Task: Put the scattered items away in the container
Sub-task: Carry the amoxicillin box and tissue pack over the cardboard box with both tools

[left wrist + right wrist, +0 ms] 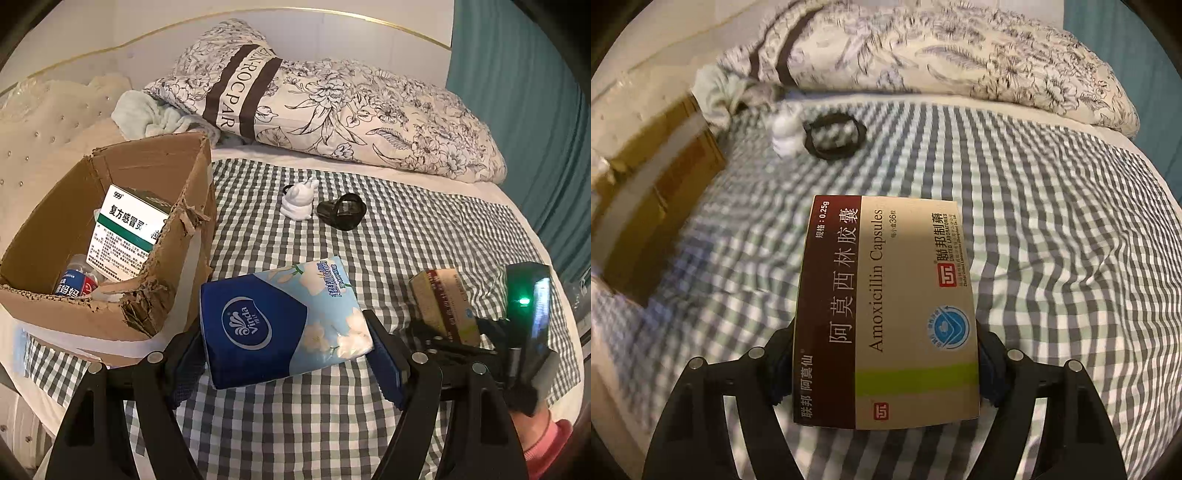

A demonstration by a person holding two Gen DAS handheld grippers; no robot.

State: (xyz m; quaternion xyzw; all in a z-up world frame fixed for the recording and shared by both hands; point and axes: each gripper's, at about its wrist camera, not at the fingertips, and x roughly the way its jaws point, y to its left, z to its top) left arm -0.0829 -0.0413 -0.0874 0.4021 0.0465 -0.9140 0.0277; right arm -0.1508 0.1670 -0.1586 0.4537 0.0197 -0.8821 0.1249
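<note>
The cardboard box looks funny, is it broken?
Yes. The cardboard box has a torn, ragged rim: its near right corner is ripped and crumpled, with frayed corrugated layers showing. It still holds a green-and-white medicine box and a small bottle. Nothing looks spilled.

Blue-and-white tissue pack point(284, 321), brown cardboard box point(110, 236), grey-and-white checked sheet point(406, 236), floral pillow point(332, 110).

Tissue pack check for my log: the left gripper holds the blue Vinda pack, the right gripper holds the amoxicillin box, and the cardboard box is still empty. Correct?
Not quite. The left gripper does hold the Vinda tissue pack, the right gripper the amoxicillin box, but the cardboard box is not empty: the left wrist view shows a green-and-white medicine box and a small bottle inside.
</note>
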